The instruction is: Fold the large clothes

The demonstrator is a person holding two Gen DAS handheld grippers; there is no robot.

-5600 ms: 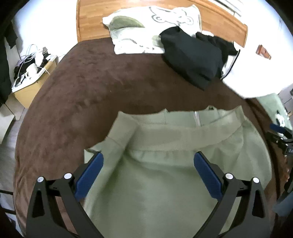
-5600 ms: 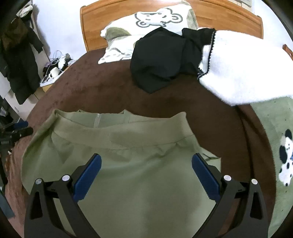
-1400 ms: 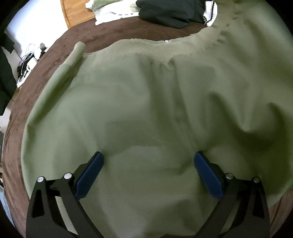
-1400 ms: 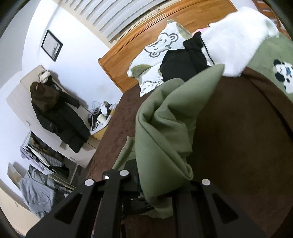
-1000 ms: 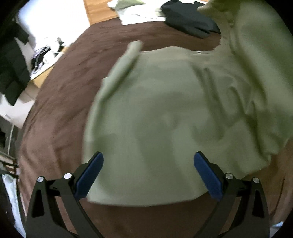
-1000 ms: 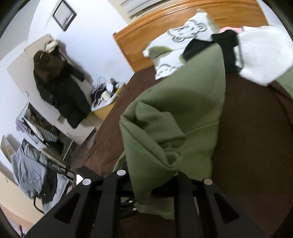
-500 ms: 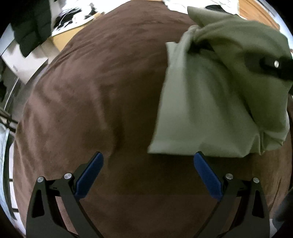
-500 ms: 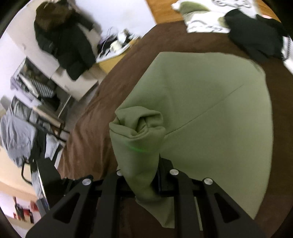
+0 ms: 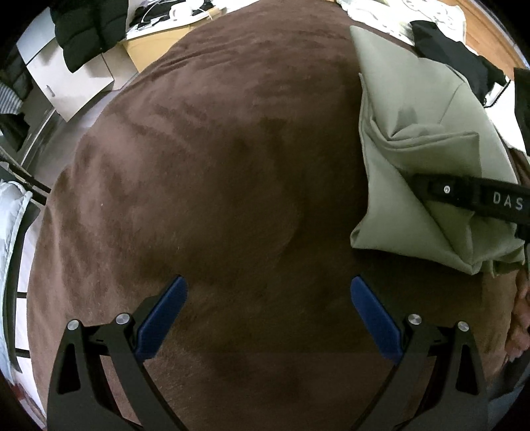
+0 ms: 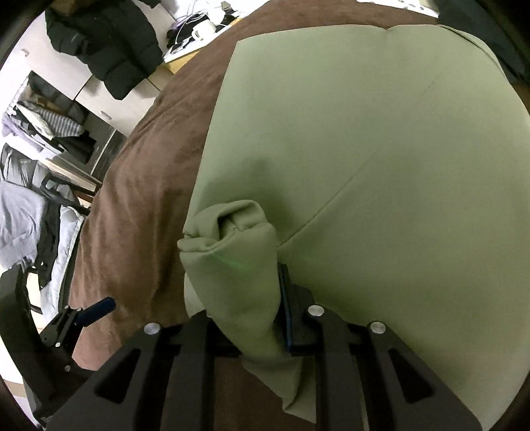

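A large olive-green garment (image 10: 381,139) lies folded over on the brown bed cover (image 9: 215,165). It also shows at the right of the left wrist view (image 9: 414,139). My right gripper (image 10: 245,298) is shut on a bunched edge of the green garment, low over the near part of the cloth. The right gripper's black body (image 9: 470,195) lies across the garment in the left wrist view. My left gripper (image 9: 268,311) is open and empty above the bare brown cover, to the left of the garment. It shows small at the lower left of the right wrist view (image 10: 92,308).
A black garment (image 9: 450,56) and a pale printed pillow (image 9: 397,16) lie at the head of the bed. A black coat (image 10: 102,36) hangs over white drawers on the left. A cluttered bedside table (image 10: 198,30) and a clothes rack (image 10: 29,199) stand beside the bed.
My right gripper has carried the garment's edge over and down, so the cloth lies flatter and doubled. My left gripper has moved off the garment to the left over the bare cover.
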